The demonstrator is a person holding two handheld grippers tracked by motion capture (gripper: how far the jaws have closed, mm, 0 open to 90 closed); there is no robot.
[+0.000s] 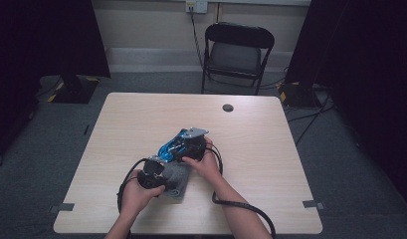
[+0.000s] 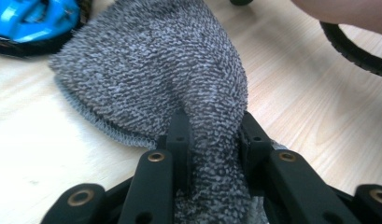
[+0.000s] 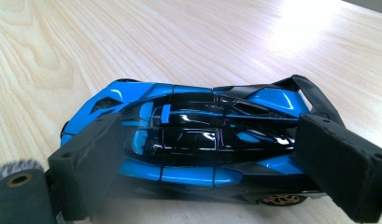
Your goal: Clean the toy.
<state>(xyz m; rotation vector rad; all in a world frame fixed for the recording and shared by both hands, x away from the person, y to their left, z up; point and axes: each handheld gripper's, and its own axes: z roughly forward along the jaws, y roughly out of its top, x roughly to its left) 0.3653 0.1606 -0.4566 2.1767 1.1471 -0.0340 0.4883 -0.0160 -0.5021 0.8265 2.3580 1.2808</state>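
A blue and black toy car is held lengthwise between the two jaws of the right tongs, one pad set against its nose and the other against its tail, so these tongs are clamped on the car. In the high view the car is seen near the middle of the surface, tilted, with its lower end just beside a grey cloth. The cloth is spread on the wood, and one bunched part of it is pinched between the jaws of the left tongs, which are closed tight on it. The left tongs are held low at the near edge of the cloth, the right tongs just beyond. A black cable is trailed across the surface by the right forearm. A dark folding chair is stood behind the surface.
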